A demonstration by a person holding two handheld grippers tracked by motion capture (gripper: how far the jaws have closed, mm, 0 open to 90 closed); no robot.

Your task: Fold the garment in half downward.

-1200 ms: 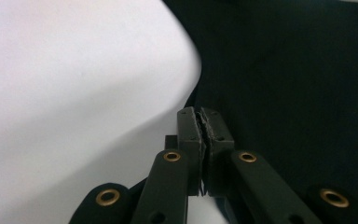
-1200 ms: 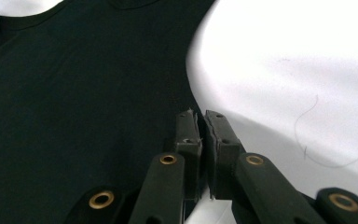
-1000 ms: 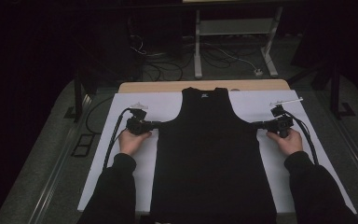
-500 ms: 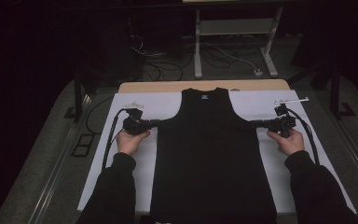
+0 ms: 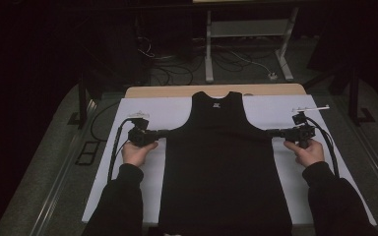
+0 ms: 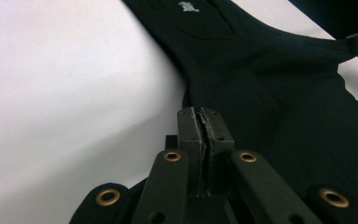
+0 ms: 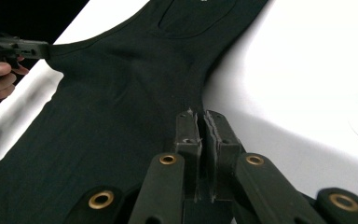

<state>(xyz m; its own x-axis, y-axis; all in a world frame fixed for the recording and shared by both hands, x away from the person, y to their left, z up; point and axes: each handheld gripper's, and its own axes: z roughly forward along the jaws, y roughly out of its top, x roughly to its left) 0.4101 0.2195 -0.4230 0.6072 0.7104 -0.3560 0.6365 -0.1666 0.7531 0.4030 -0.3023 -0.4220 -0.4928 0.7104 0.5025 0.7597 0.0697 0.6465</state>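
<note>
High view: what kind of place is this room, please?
Probably a lab or recording workspace, not a home: a white-covered table with one black tank top, loose cables on the floor, and a metal stand behind.

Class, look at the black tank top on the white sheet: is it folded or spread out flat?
Spread flat. The tank top lies full length on the white sheet, both straps showing, its sides pinched by the left gripper and right gripper.

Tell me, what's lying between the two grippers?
The black tank top, stretched flat between the left gripper and right gripper, each pinching one side; the high view shows it.
</note>
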